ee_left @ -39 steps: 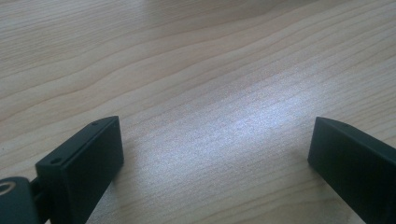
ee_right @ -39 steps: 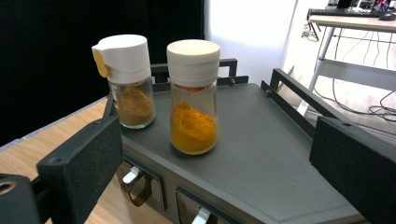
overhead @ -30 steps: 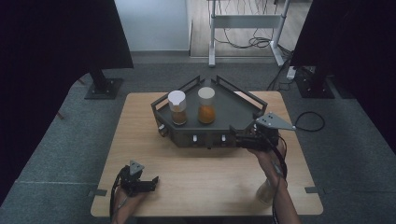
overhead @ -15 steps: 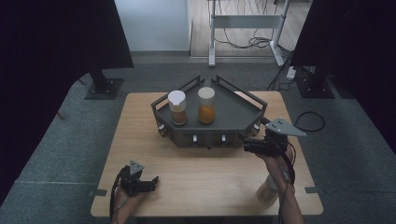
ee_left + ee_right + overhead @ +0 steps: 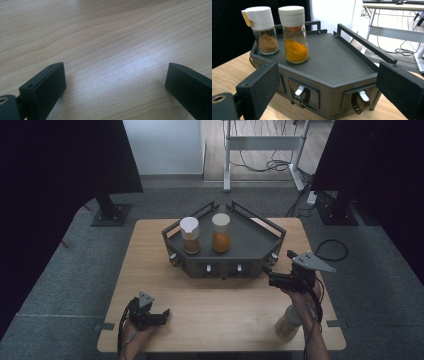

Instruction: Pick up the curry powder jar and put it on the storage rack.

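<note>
A dark angular tray with a rail and small front drawers stands mid-table. On it stand two white-capped spice jars: a brown-spice jar and, to its right, an orange-spice jar. My right gripper hovers open just off the tray's front right corner, with nothing between its jaws. In the right gripper view it faces the tray, the brown-spice jar and the orange-spice jar. My left gripper rests open at the table's front left; its view shows it over bare wood.
A third jar with pale contents stands by my right forearm at the table's front right. The tray's front drawers carry small latches. A cable loop lies on the floor right of the table. The floor beyond holds stand bases and desk legs.
My right gripper has drawn back from the tray's front, to the right and slightly toward the near edge. The left gripper and the jars have stayed put.
</note>
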